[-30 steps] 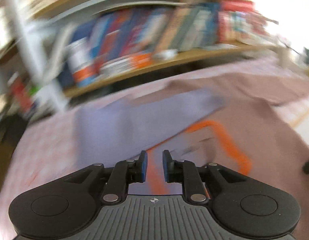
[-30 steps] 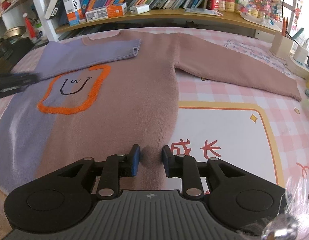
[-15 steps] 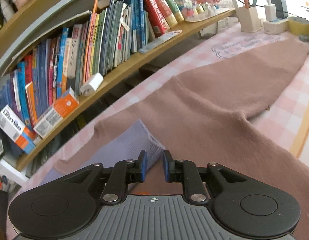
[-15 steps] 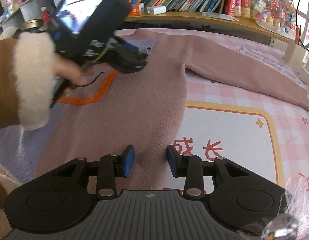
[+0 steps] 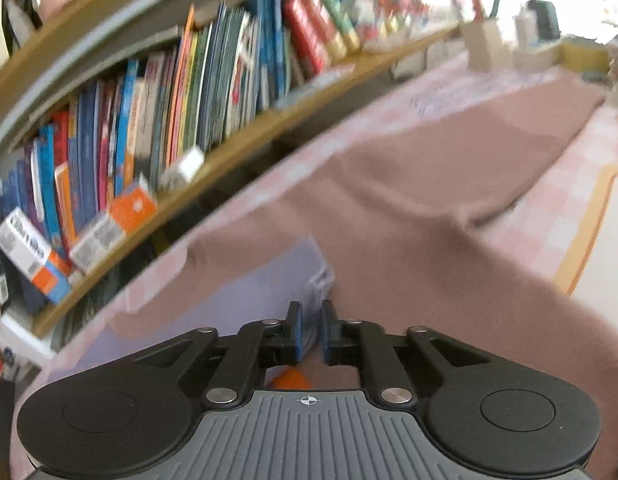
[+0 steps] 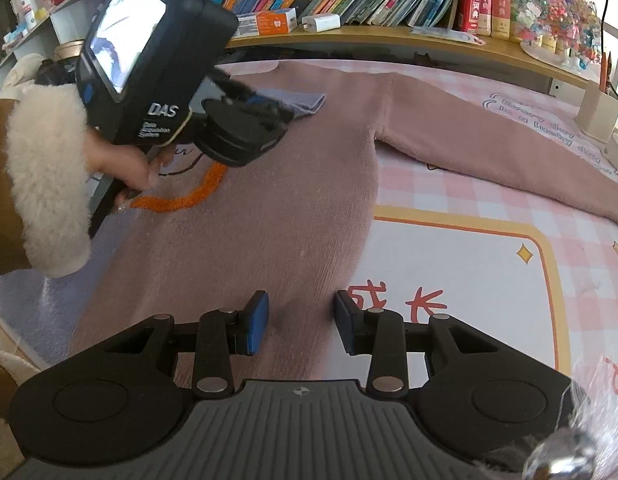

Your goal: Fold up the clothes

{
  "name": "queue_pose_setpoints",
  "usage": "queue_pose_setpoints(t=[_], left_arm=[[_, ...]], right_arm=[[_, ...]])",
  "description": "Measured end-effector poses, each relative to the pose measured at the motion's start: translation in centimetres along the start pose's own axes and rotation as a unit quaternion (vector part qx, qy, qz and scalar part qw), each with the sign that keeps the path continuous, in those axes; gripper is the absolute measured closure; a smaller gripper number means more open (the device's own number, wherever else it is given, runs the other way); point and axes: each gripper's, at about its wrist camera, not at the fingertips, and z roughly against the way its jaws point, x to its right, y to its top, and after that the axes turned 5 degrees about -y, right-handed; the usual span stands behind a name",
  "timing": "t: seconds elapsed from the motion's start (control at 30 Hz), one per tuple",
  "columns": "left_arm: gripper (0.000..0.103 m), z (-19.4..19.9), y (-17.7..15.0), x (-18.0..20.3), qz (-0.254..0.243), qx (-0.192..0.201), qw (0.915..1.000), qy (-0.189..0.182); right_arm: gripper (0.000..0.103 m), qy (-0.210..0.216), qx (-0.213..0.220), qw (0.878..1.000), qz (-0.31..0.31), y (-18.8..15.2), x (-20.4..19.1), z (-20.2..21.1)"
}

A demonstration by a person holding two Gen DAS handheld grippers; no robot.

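Observation:
A pink-brown sweater with a lavender left side and an orange outline lies flat on the table. Its lavender sleeve is folded across the chest; its other sleeve stretches to the right. My left gripper is nearly shut, with its fingertips at the lavender cuff; whether it grips the cuff I cannot tell. The left gripper also shows in the right wrist view. My right gripper is open and empty over the sweater's lower right hem.
A pink checked tablecloth with a yellow-framed white panel covers the table. A wooden shelf of books runs along the back. A pen holder stands at the far right edge.
My left gripper swung in from the left to the folded lavender cuff. My right gripper opened wide over the hem.

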Motion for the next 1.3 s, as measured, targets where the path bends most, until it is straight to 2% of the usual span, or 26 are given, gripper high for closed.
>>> queue_pose_setpoints(t=[0.1,0.17,0.3,0.43,0.53,0.6,0.67,0.77,0.93,1.13,1.2,1.27,1.3], left_arm=[[0.071,0.9,-0.3,-0.5,0.011,-0.002,0.9999,-0.005],[0.070,1.5,-0.6,-0.8,0.018,-0.003,0.9998,-0.009],[0.069,5.1,-3.9,-5.3,0.108,-0.007,0.9941,0.009],[0.069,8.5,-9.5,-10.2,0.181,-0.044,0.9806,0.062],[0.069,11.0,-14.9,-13.5,0.230,-0.058,0.9659,0.105],[0.061,12.2,-18.0,-15.0,0.263,-0.067,0.9544,0.125],[0.059,13.1,-20.4,-16.3,0.296,-0.071,0.9428,0.135],[0.059,13.9,-22.3,-17.3,0.334,-0.063,0.9329,0.121],[0.059,13.7,-23.5,-18.1,0.384,-0.046,0.9206,0.056],[0.059,12.0,-24.3,-18.6,0.401,-0.054,0.9143,0.021],[0.059,11.7,-24.5,-19.0,0.406,-0.044,0.9127,0.011],[0.061,11.5,-24.6,-19.3,0.412,-0.036,0.9103,0.001],[0.067,11.3,-24.6,-19.5,0.416,-0.032,0.9090,-0.004]], right_arm=[[0.068,-0.002,-0.002,1.000,-0.002,0.1,-0.1,0.0],[0.068,-0.004,-0.003,1.000,-0.005,0.1,-0.1,-0.1],[0.068,-0.013,-0.005,1.000,-0.016,0.3,-0.2,-0.2],[0.069,-0.025,-0.008,0.999,-0.030,0.3,-0.3,-0.1],[0.069,-0.036,-0.011,0.998,-0.044,0.3,-0.4,0.1],[0.069,-0.042,-0.013,0.998,-0.053,0.2,-0.5,0.2],[0.068,-0.049,-0.017,0.997,-0.058,0.1,-0.9,0.3],[0.067,-0.060,-0.022,0.996,-0.067,-0.1,-1.4,0.6],[0.066,-0.085,-0.026,0.992,-0.093,-0.6,-2.1,1.4],[0.068,-0.110,-0.033,0.986,-0.124,-1.9,-2.8,2.4],[0.070,-0.115,-0.035,0.984,-0.130,-2.2,-3.1,2.5],[0.073,-0.121,-0.034,0.983,-0.134,-2.3,-3.4,2.8],[0.076,-0.123,-0.034,0.983,-0.135,-2.4,-3.5,2.9]])
